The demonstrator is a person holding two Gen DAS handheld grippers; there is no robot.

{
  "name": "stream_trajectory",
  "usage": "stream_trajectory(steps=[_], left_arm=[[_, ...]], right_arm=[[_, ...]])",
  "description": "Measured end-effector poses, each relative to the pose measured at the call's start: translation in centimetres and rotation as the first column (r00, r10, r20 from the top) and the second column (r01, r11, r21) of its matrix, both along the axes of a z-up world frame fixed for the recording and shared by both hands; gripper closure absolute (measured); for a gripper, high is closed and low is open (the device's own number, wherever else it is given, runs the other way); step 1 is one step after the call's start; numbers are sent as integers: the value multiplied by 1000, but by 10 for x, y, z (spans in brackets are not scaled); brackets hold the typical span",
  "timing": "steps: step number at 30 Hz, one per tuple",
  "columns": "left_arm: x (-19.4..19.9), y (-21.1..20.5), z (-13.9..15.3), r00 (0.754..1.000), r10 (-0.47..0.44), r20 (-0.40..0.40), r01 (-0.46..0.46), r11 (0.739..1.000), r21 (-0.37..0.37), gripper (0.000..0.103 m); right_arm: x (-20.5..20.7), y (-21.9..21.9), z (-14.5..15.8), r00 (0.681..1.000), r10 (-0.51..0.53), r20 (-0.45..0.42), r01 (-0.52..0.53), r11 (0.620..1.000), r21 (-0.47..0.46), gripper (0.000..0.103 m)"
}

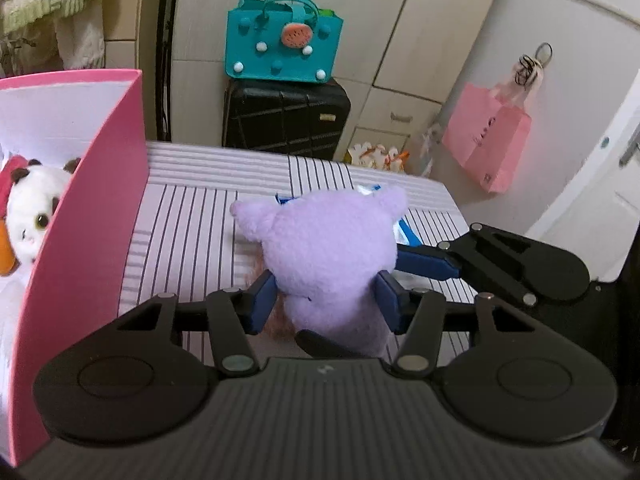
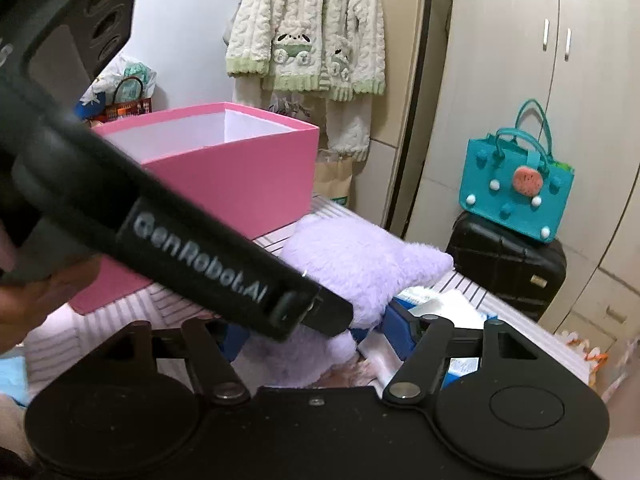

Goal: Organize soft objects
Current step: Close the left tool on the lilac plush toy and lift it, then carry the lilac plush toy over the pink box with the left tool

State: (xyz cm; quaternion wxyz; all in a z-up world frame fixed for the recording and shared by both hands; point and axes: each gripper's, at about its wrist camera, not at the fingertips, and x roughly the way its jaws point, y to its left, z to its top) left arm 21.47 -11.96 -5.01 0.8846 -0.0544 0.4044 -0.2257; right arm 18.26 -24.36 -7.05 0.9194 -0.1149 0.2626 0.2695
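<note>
A purple plush toy (image 1: 324, 248) lies on the striped table (image 1: 192, 216). My left gripper (image 1: 326, 300) is shut on the plush toy, its blue pads pressing both sides of the body. In the right wrist view the same plush (image 2: 360, 260) sits between the blue fingers of my right gripper (image 2: 320, 336), which stand wide apart around it; the left gripper's black body crosses in front and hides part of it. My right gripper's finger (image 1: 424, 260) reaches in from the right beside the plush. A pink box (image 1: 80, 216) stands at the left with a white plush (image 1: 32, 204) inside.
A teal felt bag (image 1: 280, 44) sits on a black suitcase (image 1: 284, 120) behind the table. A pink paper bag (image 1: 488, 140) hangs at the right. White and blue packets (image 2: 448, 304) lie by the plush. A fleece garment (image 2: 308, 28) hangs behind the box.
</note>
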Motion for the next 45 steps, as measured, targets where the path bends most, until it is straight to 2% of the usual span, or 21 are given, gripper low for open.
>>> stream_trajectory(steps=[5, 13, 22, 26, 32, 36, 41, 45], left_arm=[[-18, 9, 6, 998, -45, -31, 46, 999, 4, 50], [-46, 30, 16, 992, -102, -76, 102, 995, -7, 51], [-73, 53, 35, 983, -154, -98, 152, 988, -23, 51], [-84, 67, 45, 982, -161, -102, 158, 987, -42, 52], [-91, 90, 65, 982, -161, -98, 156, 986, -60, 53], [-97, 104, 79, 983, -168, -70, 165, 985, -47, 53], [-96, 130, 91, 988, -149, -31, 148, 988, -35, 53], [-88, 154, 97, 993, -119, -1, 119, 991, -58, 52]], right_arm=[[-17, 2, 8, 998, -4, -58, 5, 1000, 19, 31], [-37, 2, 19, 979, 11, -203, 12, 994, 111, 31], [-62, 11, 28, 962, 33, -273, 21, 981, 193, 30], [-67, 11, 35, 942, 63, -329, 19, 970, 241, 30], [-74, 22, 50, 940, 111, -322, -18, 960, 279, 30], [-73, 34, 64, 937, 149, -317, -56, 957, 285, 30], [-71, 57, 78, 946, 183, -269, -107, 955, 277, 30], [-60, 80, 87, 951, 197, -237, -131, 955, 266, 30]])
